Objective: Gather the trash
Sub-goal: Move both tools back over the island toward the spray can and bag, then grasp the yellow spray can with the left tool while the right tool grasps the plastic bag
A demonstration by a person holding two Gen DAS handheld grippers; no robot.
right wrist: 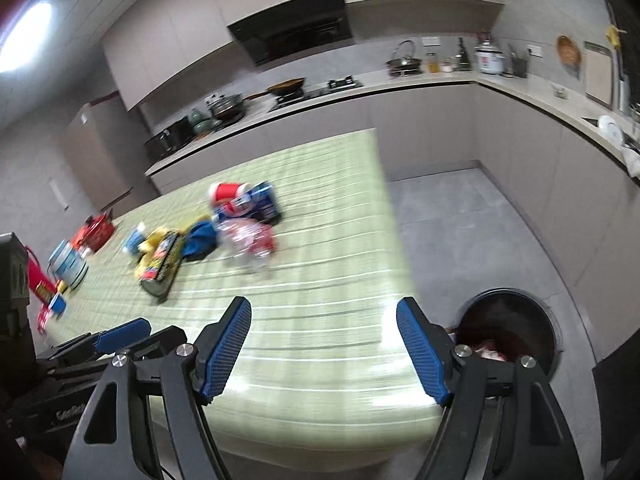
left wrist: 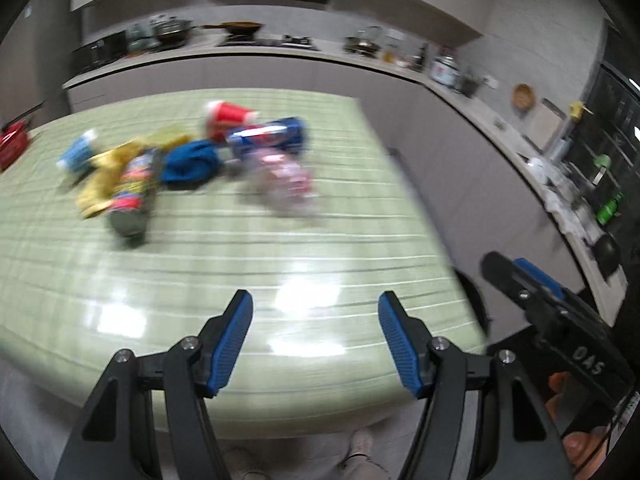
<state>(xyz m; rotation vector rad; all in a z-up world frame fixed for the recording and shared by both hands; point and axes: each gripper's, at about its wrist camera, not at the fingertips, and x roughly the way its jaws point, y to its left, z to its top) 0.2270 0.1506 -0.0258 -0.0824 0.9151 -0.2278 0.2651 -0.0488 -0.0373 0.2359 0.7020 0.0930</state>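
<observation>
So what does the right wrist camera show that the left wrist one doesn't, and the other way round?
Only the right wrist view shows the round dark bin on the floor beside the table, with something reddish inside, and a blue-and-white tub near the table's left edge. Only the left wrist view shows the person's shoes below the table edge. Both show the green striped table, the blurred trash pile with its red cup, and both grippers open and empty: the left gripper and the right gripper.

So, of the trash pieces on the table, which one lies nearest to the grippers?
The dark cylindrical can with the colourful label, lying on its side at the pile's near-left edge; the other pieces lie farther back.
</observation>
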